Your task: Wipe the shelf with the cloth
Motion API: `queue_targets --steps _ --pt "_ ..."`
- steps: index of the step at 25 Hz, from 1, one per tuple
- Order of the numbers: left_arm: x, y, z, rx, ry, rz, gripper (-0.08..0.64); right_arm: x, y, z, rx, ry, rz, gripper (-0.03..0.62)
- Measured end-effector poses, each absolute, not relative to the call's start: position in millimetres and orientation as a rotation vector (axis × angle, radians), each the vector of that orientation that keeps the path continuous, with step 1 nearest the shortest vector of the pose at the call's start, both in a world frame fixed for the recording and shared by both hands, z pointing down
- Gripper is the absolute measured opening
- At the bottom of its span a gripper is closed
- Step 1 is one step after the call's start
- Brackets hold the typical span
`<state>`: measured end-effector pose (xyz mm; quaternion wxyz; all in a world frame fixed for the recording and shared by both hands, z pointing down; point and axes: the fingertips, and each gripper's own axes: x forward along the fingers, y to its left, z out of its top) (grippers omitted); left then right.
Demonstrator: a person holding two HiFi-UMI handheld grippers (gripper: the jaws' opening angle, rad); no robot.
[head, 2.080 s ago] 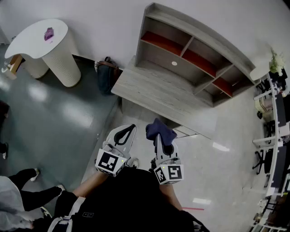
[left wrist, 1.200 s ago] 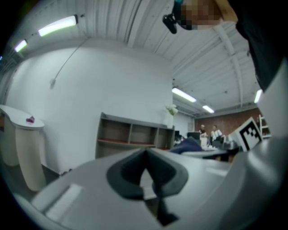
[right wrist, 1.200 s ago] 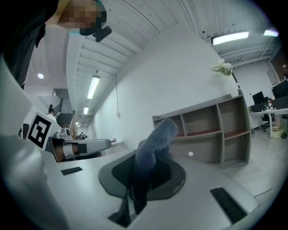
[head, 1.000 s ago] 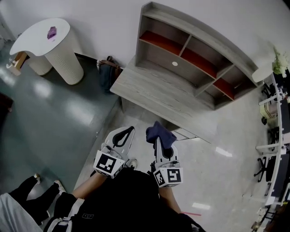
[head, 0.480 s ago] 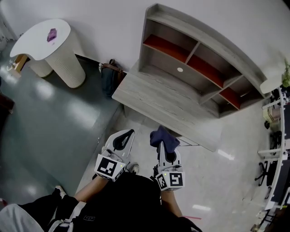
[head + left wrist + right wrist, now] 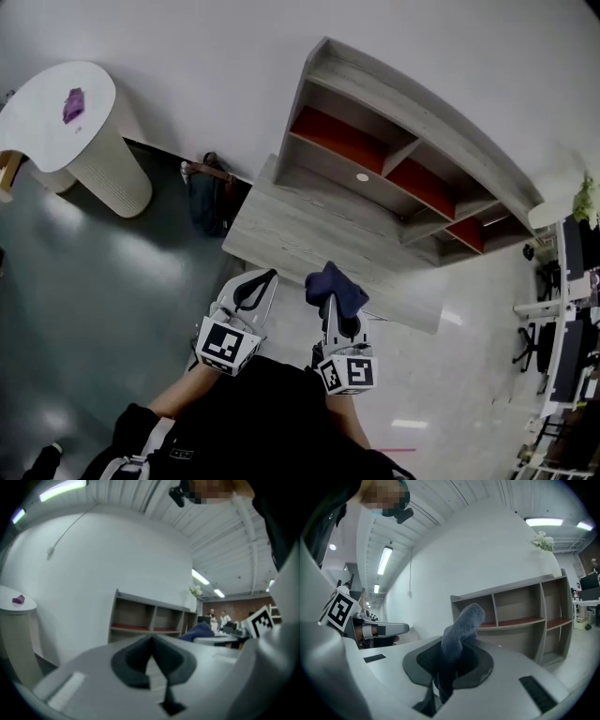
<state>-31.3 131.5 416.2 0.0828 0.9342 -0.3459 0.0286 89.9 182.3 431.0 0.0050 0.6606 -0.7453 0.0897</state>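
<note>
The cloth (image 6: pixel 335 289), dark blue and bunched, is clamped in your right hand-held gripper (image 6: pixel 336 314). A rounded tuft stands above the closed jaws and the rest is wadded down between them, as the right gripper view shows (image 6: pixel 459 630). It hangs in the air at the near edge of the tabletop (image 6: pixel 300 230), well apart from the shelf (image 6: pixel 422 105). No wiping contact is made yet.

Your left hand-held gripper (image 6: pixel 268 277) sits just beside the right one at the same near edge. Its jaws are together at the tips with nothing between them.

The shelf stands along the far edge of the tabletop. Its open compartments are separated by upright dividers (image 6: pixel 406 154), and some have red boards. A small white disc (image 6: pixel 362 177) lies on the lower board.

Likely hazards:
- The grip holds a wad, not a spread pad, so pressing sideways may pull the cloth out of the jaws.
- Little fabric projects past the jaws, so a steep approach may put hard jaw on wood rather than cloth.
- A sweep along the lower board may push the disc off.
- A divider may snag the tuft at a compartment corner.
</note>
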Motion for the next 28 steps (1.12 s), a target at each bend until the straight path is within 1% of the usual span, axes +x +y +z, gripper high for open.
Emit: queue_targets --steps 7,14,20,28 --pt "-34 72 412 2.822 -0.929 0.044 0.003 92 131 424 2.180 -2.213 0.262 0.031" --pt "-23 36 419 2.795 -0.909 0.047 0.003 123 92 428 2.257 -2.103 0.268 0.031" --pt "6 -4 418 2.811 -0.934 0.067 0.003 163 43 437 2.293 -2.074 0.299 0.031" --pt "62 -64 414 2.805 -0.987 0.090 0.003 225 -26 450 2.264 -2.059 0.332 0.031"
